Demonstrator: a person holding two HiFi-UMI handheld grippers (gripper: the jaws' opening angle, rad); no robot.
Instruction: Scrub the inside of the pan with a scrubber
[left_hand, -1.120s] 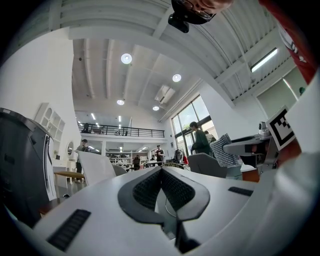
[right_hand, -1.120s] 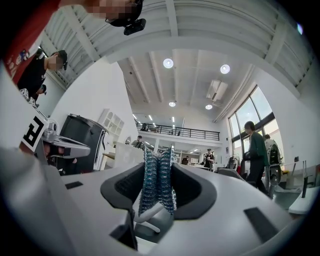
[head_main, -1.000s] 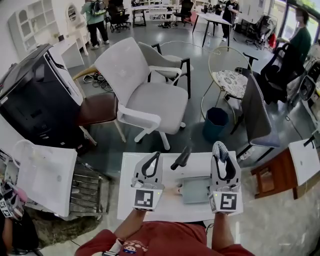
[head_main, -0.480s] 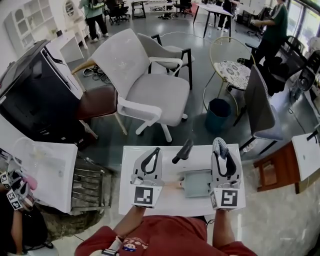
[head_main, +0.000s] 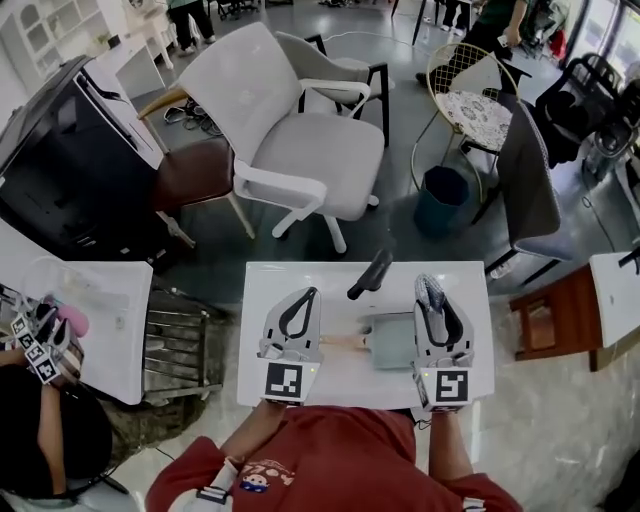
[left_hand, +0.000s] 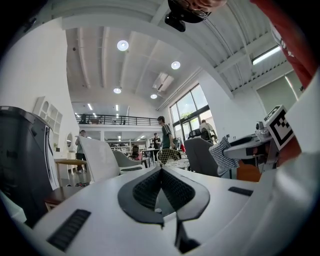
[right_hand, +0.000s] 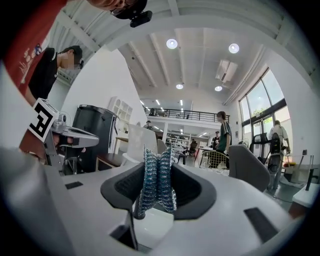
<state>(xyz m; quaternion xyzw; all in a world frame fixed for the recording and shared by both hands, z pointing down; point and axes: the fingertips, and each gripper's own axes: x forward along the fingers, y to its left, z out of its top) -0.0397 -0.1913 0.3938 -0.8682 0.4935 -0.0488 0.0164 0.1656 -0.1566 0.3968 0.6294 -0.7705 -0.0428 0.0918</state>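
Observation:
A grey square pan (head_main: 392, 340) lies on the small white table (head_main: 300, 385), between my two grippers in the head view. A black handle (head_main: 370, 273) sticks out beyond it, and a pale stub (head_main: 340, 342) points toward the left gripper. My left gripper (head_main: 307, 296) hovers over the table left of the pan; its jaws meet at the tips (left_hand: 161, 171) with nothing between them. My right gripper (head_main: 431, 290) is right of the pan, shut on a blue-grey mesh scrubber (right_hand: 158, 180). Both gripper views look out level across the room, so neither shows the pan.
A white office chair (head_main: 300, 130) stands beyond the table, with a blue bin (head_main: 445, 198) and a grey chair (head_main: 525, 190) at the far right. A dark cabinet (head_main: 60, 170) and another white table (head_main: 110, 310) are on the left, a wooden stool (head_main: 560, 310) on the right.
The head view has tipped further down, so the table and both grippers sit a little lower in the frame. The grippers keep their pose beside the pan. People in the background have walked on.

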